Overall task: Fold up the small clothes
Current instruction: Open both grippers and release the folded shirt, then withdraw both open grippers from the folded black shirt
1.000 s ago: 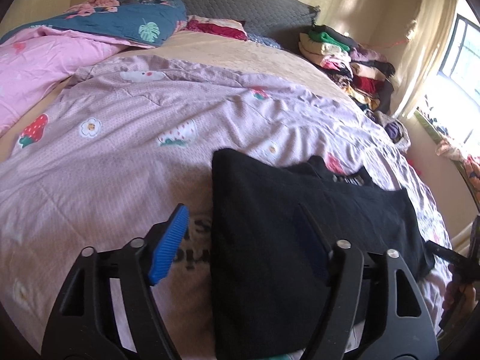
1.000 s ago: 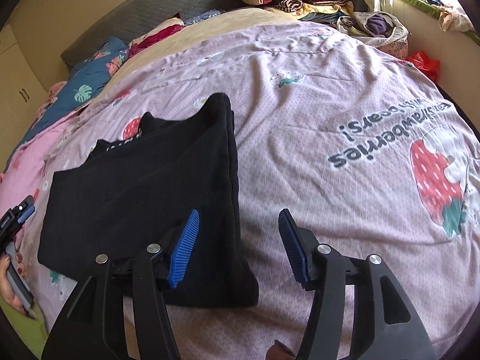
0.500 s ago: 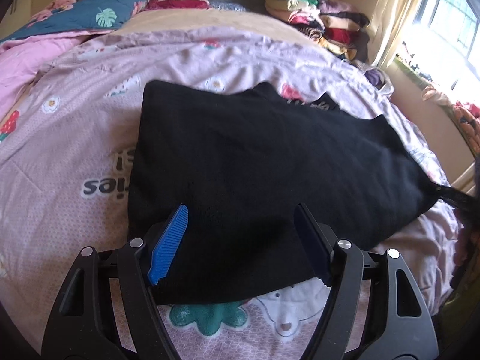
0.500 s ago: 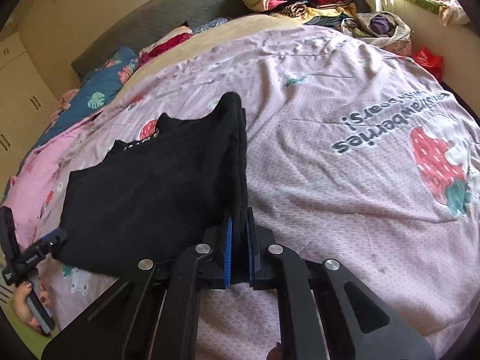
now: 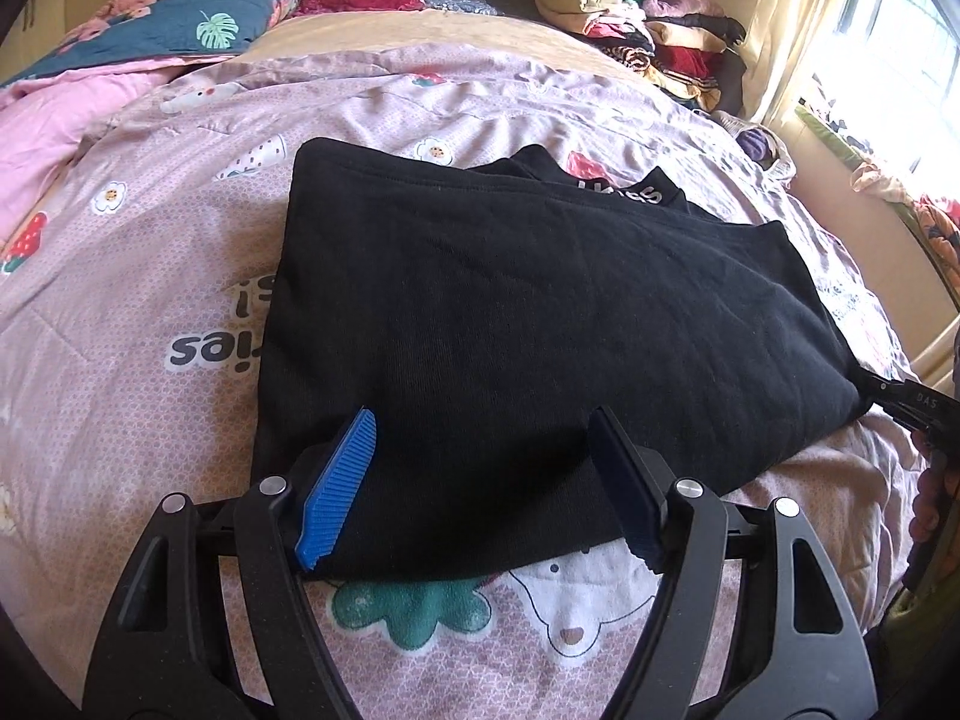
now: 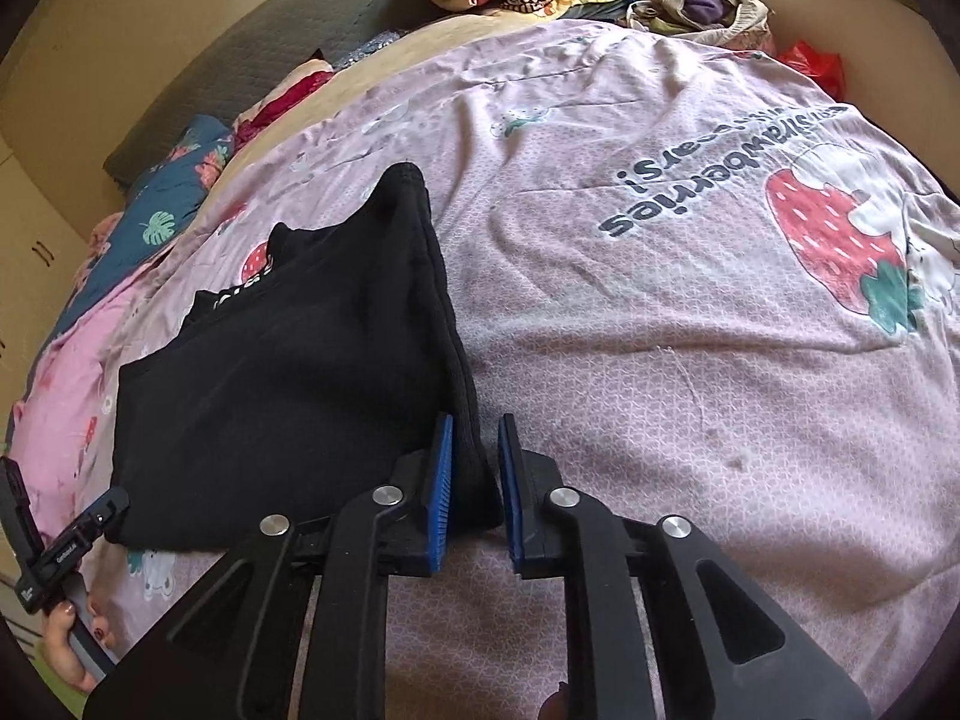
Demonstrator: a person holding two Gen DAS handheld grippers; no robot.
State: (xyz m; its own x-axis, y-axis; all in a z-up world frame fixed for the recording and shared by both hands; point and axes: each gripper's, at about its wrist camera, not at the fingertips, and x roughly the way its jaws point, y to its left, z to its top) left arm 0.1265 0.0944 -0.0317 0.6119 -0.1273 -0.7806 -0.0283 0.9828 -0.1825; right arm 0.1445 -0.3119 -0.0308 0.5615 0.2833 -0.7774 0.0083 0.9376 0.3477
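Between the jaws lies a black garment (image 5: 540, 312) of matt knitted cloth, faintly ribbed. The pads (image 5: 337, 489) are ridged blue rubber or plastic on matt black plastic arms with shiny metal pins. Beneath, the printed pink quilt cover (image 6: 660, 312) is thin, creased, dull cloth

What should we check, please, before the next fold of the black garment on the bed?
1. Right gripper has the garment corner between its pads: ok, though its jaws are opening.
2. Left gripper gripping the near edge: not ok; jaws wide, straddling the cloth.
3. Garment lying flat on the quilt: ok.
4. Quilt beside the garment free for folding: ok.
5. Waistband lettering tucked in: not ok; it shows at the far edge.
6. Layers aligned underneath: cannot tell.
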